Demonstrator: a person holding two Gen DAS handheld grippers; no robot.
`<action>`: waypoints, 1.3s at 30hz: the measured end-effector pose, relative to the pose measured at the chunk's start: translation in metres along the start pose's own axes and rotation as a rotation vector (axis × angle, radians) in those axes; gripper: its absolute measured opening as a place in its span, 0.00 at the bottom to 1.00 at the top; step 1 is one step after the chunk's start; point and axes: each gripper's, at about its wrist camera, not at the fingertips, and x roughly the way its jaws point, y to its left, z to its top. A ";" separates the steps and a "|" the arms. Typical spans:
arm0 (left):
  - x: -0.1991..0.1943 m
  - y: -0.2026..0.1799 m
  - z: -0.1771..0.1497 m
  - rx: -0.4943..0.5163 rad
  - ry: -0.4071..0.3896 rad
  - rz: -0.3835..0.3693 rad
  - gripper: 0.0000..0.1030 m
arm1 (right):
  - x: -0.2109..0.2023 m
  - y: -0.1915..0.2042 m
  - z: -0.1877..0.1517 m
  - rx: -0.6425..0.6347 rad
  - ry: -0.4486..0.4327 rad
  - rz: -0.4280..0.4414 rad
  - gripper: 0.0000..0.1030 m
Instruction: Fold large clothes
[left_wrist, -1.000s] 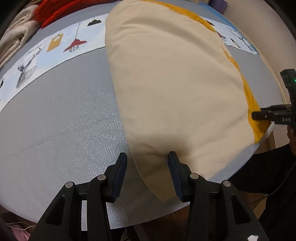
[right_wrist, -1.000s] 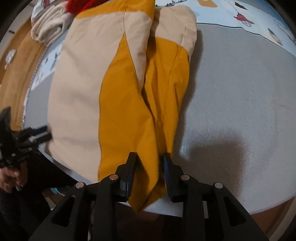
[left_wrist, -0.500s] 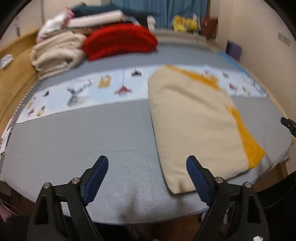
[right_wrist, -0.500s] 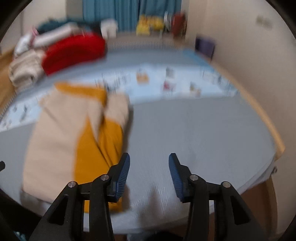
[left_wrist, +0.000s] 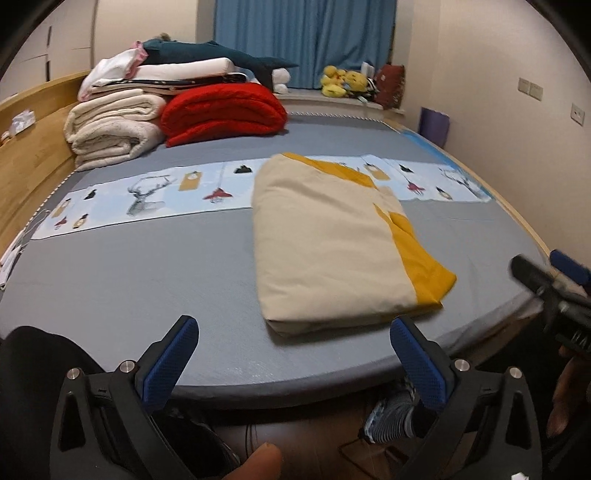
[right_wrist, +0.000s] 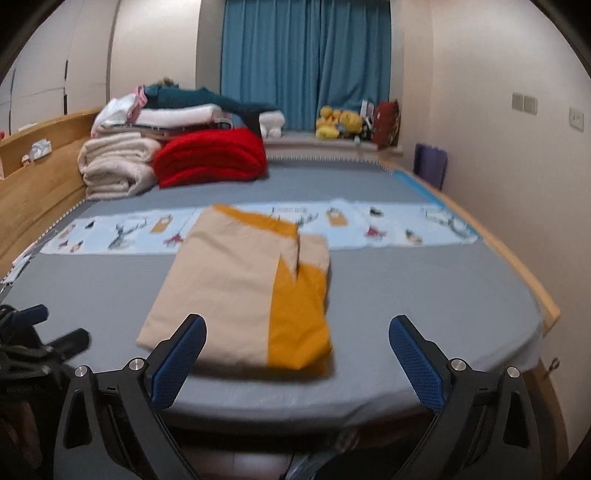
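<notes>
- Blue curtains (right_wrist: 306, 62) hang at the top centre of both views, behind a grey bed surface (left_wrist: 129, 280) that fills the middle; a pale blue printed band (left_wrist: 147, 199) crosses it with deer, lamps and tags, and no writing on it can be read
- Folded beige and mustard garment (left_wrist: 332, 251) lies flat on the grey cover, right of centre in the left wrist view and centre-left in the right wrist view (right_wrist: 243, 291); its far end overlaps the printed band; neither gripper touches it
- Left gripper (left_wrist: 293, 360) at the bottom of its frame; jaws opening, spread wide, blue pads bare, nothing between them
- Right gripper (right_wrist: 297, 356) at the bottom of its frame; jaws opening, equally wide, the garment's near edge seen beyond the gap, not between the pads
- White lettering on the right gripper's body at the right edge of the left wrist view is cut off and blurred; unreadable
- Left wrist view alone shows a striped sock (left_wrist: 395, 417) below the bed edge and a fingertip (left_wrist: 262, 461) at the bottom centre
- Both views show a red blanket (right_wrist: 210, 157), a cream blanket roll (right_wrist: 114, 166) and yellow plush toys (right_wrist: 338, 122) at the far end
</notes>
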 end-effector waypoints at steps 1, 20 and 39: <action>0.003 -0.002 0.000 0.002 0.006 0.005 1.00 | 0.004 0.002 -0.005 0.003 0.020 0.009 0.96; 0.038 -0.008 -0.002 -0.038 0.060 0.023 1.00 | 0.045 0.008 -0.015 -0.026 0.108 0.032 0.96; 0.041 -0.008 -0.001 -0.047 0.068 0.007 1.00 | 0.048 0.014 -0.015 -0.036 0.110 0.042 0.96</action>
